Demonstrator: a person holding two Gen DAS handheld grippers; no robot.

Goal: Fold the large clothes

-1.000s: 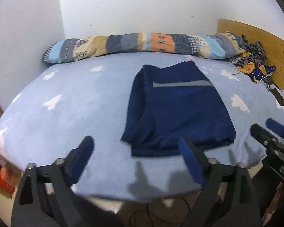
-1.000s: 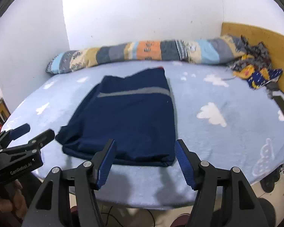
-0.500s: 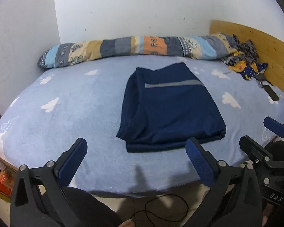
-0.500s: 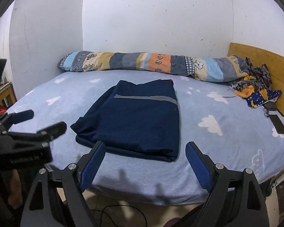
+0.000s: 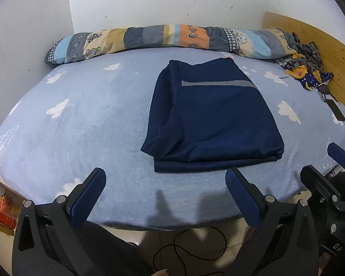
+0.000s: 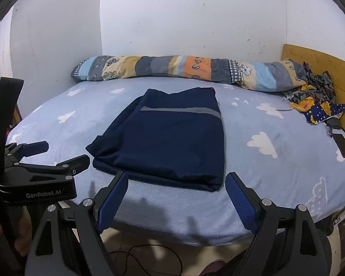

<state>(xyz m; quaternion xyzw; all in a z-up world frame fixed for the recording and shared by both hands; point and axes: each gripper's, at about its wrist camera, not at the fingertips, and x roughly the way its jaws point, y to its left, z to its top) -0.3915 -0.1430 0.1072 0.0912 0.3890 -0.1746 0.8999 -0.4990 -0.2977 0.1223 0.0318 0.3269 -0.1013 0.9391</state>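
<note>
A folded navy garment (image 5: 214, 117) with a grey stripe lies flat in the middle of the light blue cloud-print bed (image 5: 92, 119); it also shows in the right wrist view (image 6: 168, 138). My left gripper (image 5: 165, 184) is open and empty, held at the bed's near edge, short of the garment. My right gripper (image 6: 177, 188) is open and empty, just in front of the garment's near edge. Each gripper shows in the other's view, the right one (image 5: 333, 168) at right, the left one (image 6: 46, 154) at left.
A long patchwork bolster (image 5: 168, 39) lies along the far wall. A pile of patterned clothes (image 5: 308, 69) and a dark phone (image 5: 337, 112) lie at the right by the wooden headboard (image 5: 322, 41). A black cable (image 5: 195, 248) lies on the floor below.
Both grippers have pulled back from the garment toward the bed's near edge and opened wider. The folded garment has stayed in place.
</note>
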